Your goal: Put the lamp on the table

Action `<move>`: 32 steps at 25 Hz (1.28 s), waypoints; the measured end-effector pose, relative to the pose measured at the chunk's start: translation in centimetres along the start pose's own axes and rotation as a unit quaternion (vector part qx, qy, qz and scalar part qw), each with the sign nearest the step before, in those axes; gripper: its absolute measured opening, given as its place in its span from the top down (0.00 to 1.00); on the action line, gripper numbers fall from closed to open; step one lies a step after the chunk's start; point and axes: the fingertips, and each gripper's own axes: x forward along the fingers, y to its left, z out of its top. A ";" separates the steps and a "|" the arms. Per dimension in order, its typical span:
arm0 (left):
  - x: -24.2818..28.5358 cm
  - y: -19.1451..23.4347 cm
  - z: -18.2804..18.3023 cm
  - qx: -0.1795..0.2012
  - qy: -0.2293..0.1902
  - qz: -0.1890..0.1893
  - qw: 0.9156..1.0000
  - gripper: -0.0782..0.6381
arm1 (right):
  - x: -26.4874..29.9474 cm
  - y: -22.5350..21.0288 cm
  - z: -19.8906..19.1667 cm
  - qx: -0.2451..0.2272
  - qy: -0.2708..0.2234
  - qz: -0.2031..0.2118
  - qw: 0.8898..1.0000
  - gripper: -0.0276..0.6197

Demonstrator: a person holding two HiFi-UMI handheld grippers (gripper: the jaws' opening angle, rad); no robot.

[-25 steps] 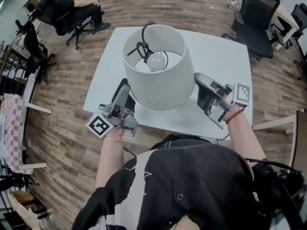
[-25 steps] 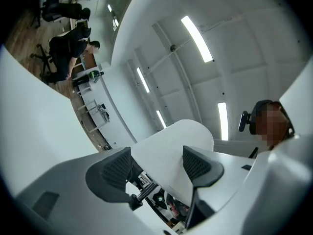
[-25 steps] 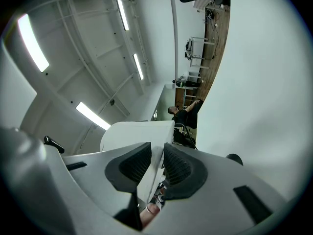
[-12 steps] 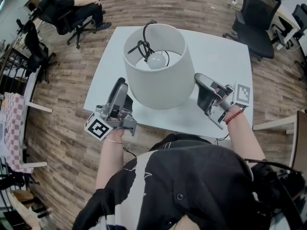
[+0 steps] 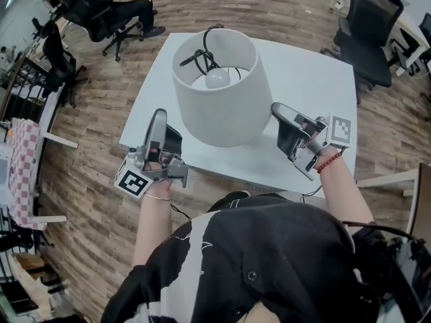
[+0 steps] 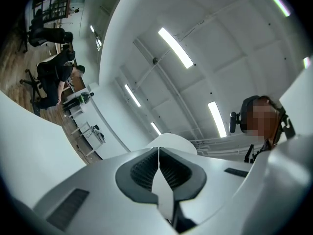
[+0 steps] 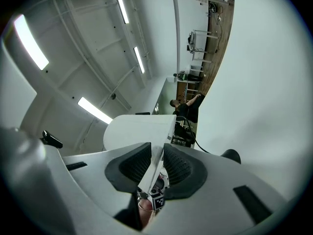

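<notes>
While my right tongs (image 5: pixel 276 108) clamp the lamp (image 5: pixel 219 106) by its lower shade rim, it stands upright on the white table (image 5: pixel 310 79). My left tongs (image 5: pixel 159 116) hang at the near-left edge, apart from the lamp, jaws just closed together, nothing between.

White square table (image 5: pixel 316 79) stood on a wood-plank floor (image 5: pixel 87 147). One white-shaded lamp (image 5: pixel 222 106) sat on the table's near-left half, close to the near edge. Its base was hidden under the shade.
</notes>
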 end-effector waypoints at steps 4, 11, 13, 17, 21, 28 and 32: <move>0.0 -1.1 -2.0 0.044 0.040 0.039 0.997 0.87 | -0.2 0.0 -0.3 -0.011 0.031 -0.008 0.999 0.82; -0.6 -4.5 -4.9 0.066 0.050 0.084 0.993 0.87 | -1.1 0.4 -1.3 -0.040 0.098 -0.025 0.994 0.82; -0.9 -5.5 -5.2 0.067 0.046 0.088 0.993 0.87 | -1.2 0.5 -1.5 -0.045 0.107 -0.028 0.993 0.82; -1.9 -7.6 -6.6 0.069 0.045 0.112 0.990 0.87 | -2.1 0.7 -1.7 -0.076 0.120 -0.040 0.989 0.82; -2.5 -9.0 -9.1 0.071 0.060 0.153 0.984 0.87 | -3.3 1.0 -2.2 -0.120 0.125 -0.057 0.983 0.82; -3.0 -11.2 -14.2 0.032 0.075 0.209 0.975 0.87 | -5.9 2.0 -4.9 -0.147 0.149 -0.048 0.977 0.92; -3.8 -11.5 -18.2 0.018 0.126 0.257 0.958 0.87 | -8.2 0.7 -7.1 -0.175 0.176 -0.102 0.963 0.92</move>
